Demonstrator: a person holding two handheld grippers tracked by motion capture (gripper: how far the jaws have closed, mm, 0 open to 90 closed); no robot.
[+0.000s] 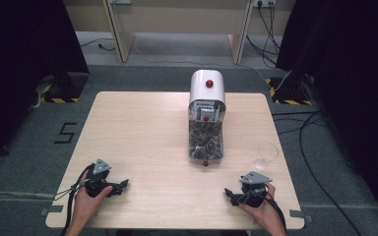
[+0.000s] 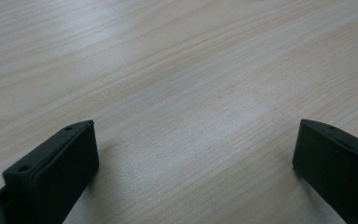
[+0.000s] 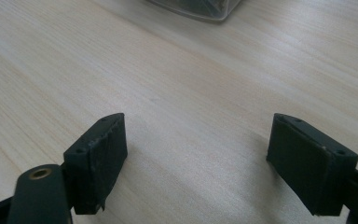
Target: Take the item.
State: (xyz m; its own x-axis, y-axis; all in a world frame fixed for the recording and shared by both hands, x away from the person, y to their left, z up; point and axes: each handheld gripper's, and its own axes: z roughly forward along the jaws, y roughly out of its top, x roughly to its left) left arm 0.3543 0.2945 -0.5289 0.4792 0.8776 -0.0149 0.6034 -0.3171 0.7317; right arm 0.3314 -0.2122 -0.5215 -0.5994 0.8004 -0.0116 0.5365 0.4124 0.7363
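Left hand-held gripper: high view, jaws wide, empty, near desk front edge, well left of the dispenser. Right hand-held gripper: wide, empty, below-right of dispenser; clear glass just right of dispenser. Grey carpet, cables around.
Left gripper view: left hand-held gripper, bare wood.
Right gripper view: right hand-held gripper, dispenser base ahead, well apart.

Light wooden table with rounded corners, standing on grey carpet. Black "5" marked on the carpet left of it. Dark curtains at both sides. Yellow-black hazard tape at the curtain feet, left and right. Behind, two pale wooden legs of another piece of furniture. Black cables trailing over the floor on the right, up to a socket. Even, soft light.
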